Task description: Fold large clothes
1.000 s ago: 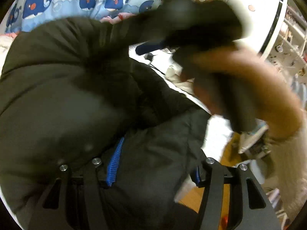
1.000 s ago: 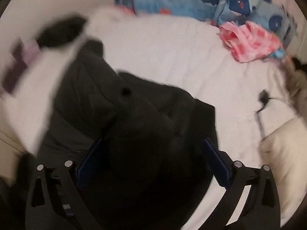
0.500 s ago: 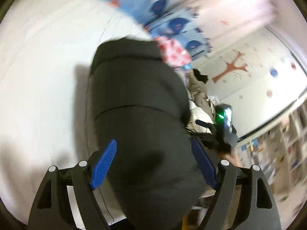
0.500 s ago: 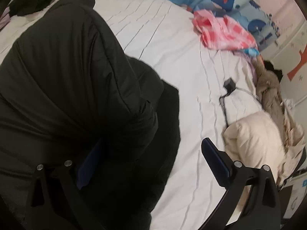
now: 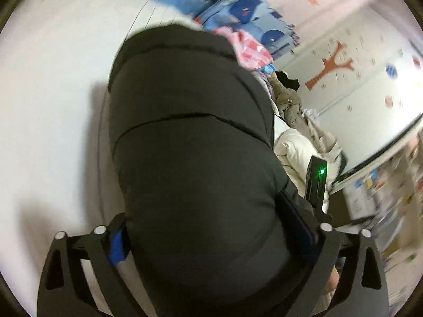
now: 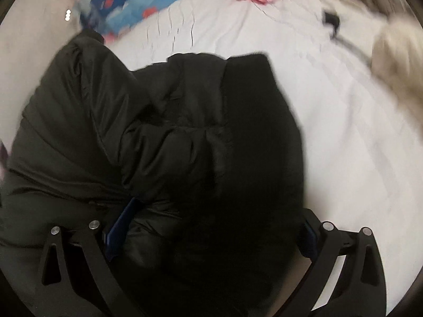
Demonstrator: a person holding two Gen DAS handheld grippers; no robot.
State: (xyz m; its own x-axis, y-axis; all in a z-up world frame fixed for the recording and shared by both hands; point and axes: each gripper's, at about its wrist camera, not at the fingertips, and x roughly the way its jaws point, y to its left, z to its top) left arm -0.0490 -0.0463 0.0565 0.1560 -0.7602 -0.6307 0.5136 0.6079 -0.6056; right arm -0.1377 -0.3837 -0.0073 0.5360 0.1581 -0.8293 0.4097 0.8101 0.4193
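One dark puffer jacket (image 5: 190,142), one cream jacket (image 5: 296,153), one pink checked cloth (image 5: 251,50), two claws

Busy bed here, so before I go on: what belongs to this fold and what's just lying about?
Job: black jacket, left gripper, right gripper.

Lying about: whale blanket, pink cloth, cream coat, tan garment, black plug, white sheet.

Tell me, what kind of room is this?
Most likely a child's bedroom: a white bed sheet under the dark puffer jacket, whale-print bedding, and a tree decal on the wall.
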